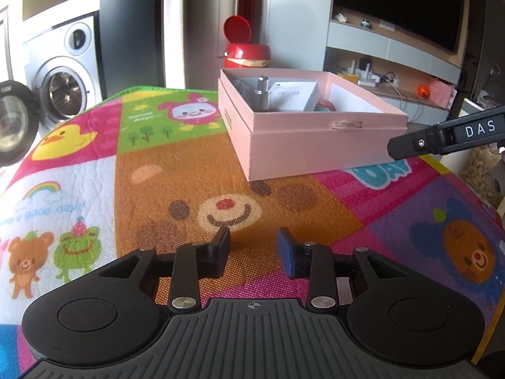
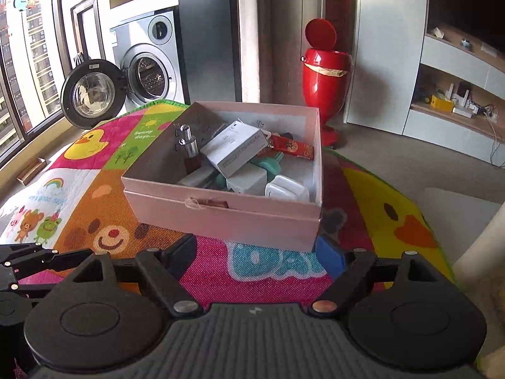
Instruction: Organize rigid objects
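A pink cardboard box [image 2: 227,214] stands on the cartoon play mat [image 2: 277,268]; it also shows in the left wrist view [image 1: 315,148]. It holds a chrome fitting [image 2: 188,142], a white carton [image 2: 235,151], a red packet [image 2: 292,148], white blocks [image 2: 285,188] and a teal item. My left gripper [image 1: 254,249] is open and empty, low over the mat in front of the box. My right gripper [image 2: 258,252] is open wide and empty, just in front of the box's near wall. One of its fingers [image 1: 442,137] shows at the right in the left wrist view.
A red bin [image 2: 325,85] with its lid up stands on the floor behind the mat. A washing machine [image 2: 148,63] with its door open is at the back left. Shelves [image 2: 457,104] with small items line the right wall.
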Demonstrator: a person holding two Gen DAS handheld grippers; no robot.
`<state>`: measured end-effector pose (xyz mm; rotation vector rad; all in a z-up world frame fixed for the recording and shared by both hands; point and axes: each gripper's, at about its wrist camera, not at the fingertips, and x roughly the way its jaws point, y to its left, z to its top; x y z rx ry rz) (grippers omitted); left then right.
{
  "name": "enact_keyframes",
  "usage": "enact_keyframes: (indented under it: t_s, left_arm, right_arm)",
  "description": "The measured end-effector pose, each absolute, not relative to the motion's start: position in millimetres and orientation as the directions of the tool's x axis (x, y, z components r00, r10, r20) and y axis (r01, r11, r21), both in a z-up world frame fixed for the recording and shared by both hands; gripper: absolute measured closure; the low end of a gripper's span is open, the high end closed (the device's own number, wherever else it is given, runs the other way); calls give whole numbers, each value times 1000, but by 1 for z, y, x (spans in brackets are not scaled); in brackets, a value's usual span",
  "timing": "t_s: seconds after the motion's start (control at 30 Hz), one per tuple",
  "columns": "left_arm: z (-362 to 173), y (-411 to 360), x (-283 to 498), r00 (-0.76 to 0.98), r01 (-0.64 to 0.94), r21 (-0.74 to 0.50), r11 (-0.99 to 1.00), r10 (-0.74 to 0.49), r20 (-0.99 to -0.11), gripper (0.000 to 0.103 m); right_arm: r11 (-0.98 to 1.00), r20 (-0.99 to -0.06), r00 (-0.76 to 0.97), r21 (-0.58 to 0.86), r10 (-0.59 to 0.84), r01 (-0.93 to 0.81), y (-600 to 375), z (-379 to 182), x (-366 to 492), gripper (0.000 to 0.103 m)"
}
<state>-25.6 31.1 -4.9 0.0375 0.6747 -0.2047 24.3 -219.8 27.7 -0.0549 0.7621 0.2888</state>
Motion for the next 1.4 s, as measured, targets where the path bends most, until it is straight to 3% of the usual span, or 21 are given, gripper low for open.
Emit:
enact_keyframes:
  t_s: [0.17, 0.3, 0.4, 0.47, 0.63, 1.03, 1.1, 1.4]
  left_arm:
    - [-5, 21, -16, 763, 167, -65, 984, -170, -623, 57]
    - [-7, 6, -14, 777, 169, -22, 985, -147, -612, 46]
    - [-7, 8, -8, 786, 115, -75, 990, -137, -603, 46]
    - [-8, 10, -4, 796, 75, -106, 991, -124, -593, 46]
    - [-7, -3, -2, 797, 63, -26, 998, -66, -600, 46]
    - [-7, 2, -1, 799, 50, -49, 998, -70, -598, 47]
    - [-7, 2, -1, 800, 37, -42, 998, -55, -597, 53]
    - [-7, 3, -1, 800, 39, -42, 998, -56, -597, 53]
  right_arm:
    - [965, -720, 660, 56, 216, -255, -215, -4, 28, 20]
    - [971, -680, 712, -6, 173, -241, -207, -15, 26, 9]
    - [978, -680, 719, -12, 144, -207, -206, -16, 30, 0]
    - [981, -684, 713, 19, 154, -194, -212, -17, 33, 0]
    - [984, -652, 744, 22, 148, -177, -213, -20, 28, 0]
    - [991, -619, 777, 21, 116, -131, -211, -22, 21, 0]
    - [991, -618, 778, 22, 115, -129, -211, -23, 21, 0]
    - [992, -618, 779, 19, 110, -126, -208, -24, 20, 0]
